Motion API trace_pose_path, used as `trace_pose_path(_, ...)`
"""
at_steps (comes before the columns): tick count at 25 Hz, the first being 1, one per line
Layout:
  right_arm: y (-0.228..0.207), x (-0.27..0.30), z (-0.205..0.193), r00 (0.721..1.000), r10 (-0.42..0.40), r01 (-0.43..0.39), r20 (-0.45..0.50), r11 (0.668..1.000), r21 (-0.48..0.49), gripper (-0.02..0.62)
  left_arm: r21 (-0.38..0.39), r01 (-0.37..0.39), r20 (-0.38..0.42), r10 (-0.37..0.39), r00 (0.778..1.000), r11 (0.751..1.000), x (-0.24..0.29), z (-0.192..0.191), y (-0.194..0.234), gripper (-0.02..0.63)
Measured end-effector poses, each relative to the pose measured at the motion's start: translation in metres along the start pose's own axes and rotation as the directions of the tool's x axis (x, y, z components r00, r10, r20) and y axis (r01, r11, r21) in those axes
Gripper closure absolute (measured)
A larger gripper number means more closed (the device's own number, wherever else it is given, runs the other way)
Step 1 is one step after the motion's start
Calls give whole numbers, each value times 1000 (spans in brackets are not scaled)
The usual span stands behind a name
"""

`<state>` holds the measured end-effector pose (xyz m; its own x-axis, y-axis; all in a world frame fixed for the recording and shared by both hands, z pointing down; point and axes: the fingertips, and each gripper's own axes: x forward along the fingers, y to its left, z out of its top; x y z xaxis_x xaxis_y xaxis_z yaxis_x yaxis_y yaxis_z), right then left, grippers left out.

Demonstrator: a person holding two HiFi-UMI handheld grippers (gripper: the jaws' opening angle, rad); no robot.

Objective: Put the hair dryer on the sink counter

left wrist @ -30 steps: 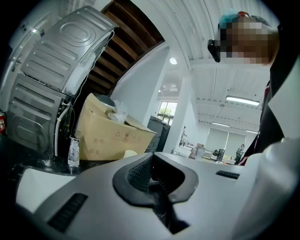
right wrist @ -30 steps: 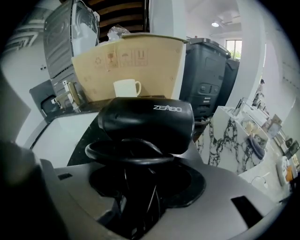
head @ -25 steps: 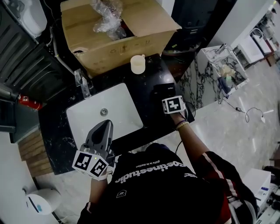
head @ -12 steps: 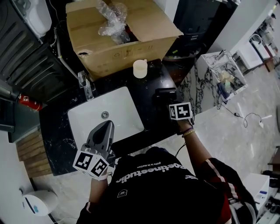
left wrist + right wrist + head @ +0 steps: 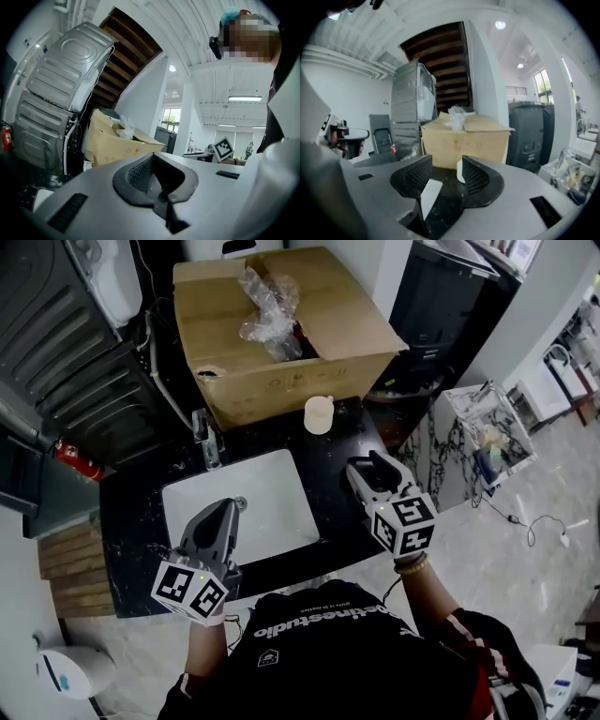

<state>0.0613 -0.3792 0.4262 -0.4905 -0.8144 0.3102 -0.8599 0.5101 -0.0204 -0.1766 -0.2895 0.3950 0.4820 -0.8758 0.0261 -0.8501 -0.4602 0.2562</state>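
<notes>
I cannot pick out the hair dryer in any view; the spot of black desk (image 5: pixel 131 521) right of the sink, at centre right of the head view, is covered by my right claw (image 5: pixel 364 465). That claw hangs above the desk and points toward the upper left of the frame. In its own view the right claw (image 5: pixel 445 173) stands wide and is closing, with nothing gripped: between its pads I see only the dark desk top and, further off, a white cup (image 5: pixel 459 169).

The cup (image 5: pixel 320 414) stands on the desk just in front of a cardboard box (image 5: pixel 281 381), near the top centre of the frame. The box is open and a crumpled clear plastic bag (image 5: pixel 267 306) lies in it.

The white sink (image 5: pixel 272 512) sits in the middle of the frame, with the tap (image 5: pixel 208 437) at its upper left corner. My left claw (image 5: pixel 228 509) hovers over the sink's lower left edge. In its own view the left claw (image 5: pixel 157 171) is clenched on nothing, its pads meeting at the base.

A red fire extinguisher (image 5: pixel 80 460) lies at far left.
</notes>
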Motion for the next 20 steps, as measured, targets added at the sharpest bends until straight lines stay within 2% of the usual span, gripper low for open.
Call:
trace_pose_path(3,43,-7,47,983,98,-89,155,994,-66,395,26,-29,28,29,999,999,-7,16,9,591)
trace_pose_path(6,78,-8,70,955,199,-186,219,979,-80,413,52,-61,59,58,997,997,-15,32,17,591)
trace_pose_path(12,133,-6,79,909,342,-321,238,939,-123,457,83,-118,105,109,988,990,-37,45,30,591)
trace_pose_path(14,147,-8,81,890,386,-359,243,921,-149,518,79,-135,113,126,986,988,-44,46,34,591)
trace_pose_path(15,153,-10,82,879,408,-379,248,912,-158,528,75,-143,116,134,984,987,-47,47,35,591)
trace_pose_path(20,171,-13,85,851,463,-430,247,885,-179,552,66,-169,125,160,979,983,-59,46,40,591)
